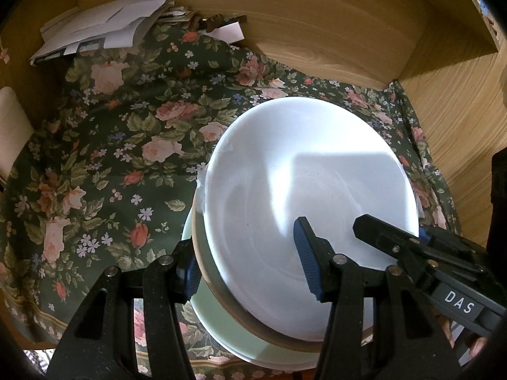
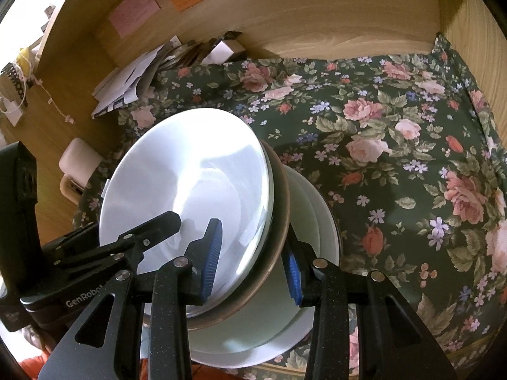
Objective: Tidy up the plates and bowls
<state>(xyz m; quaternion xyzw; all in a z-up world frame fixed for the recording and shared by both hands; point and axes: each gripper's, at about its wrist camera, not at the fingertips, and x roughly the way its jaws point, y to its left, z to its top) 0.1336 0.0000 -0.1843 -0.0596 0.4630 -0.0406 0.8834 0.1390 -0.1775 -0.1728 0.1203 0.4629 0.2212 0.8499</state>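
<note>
Left wrist: left gripper (image 1: pixel 250 261) and right gripper (image 2: pixel 252 262) both apparently clamped on plate stack (image 1: pixel 304 171).

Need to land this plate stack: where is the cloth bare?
Bare floral cloth stretches from the stack of plates to the wooden side wall. Also free between the stack and the papers. Crowded: back corner with papers.

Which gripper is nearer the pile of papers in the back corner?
Left. The left gripper clamps the plate stack's rim on the side toward the papers; the right gripper clamps the opposite side, farther from them.
</note>
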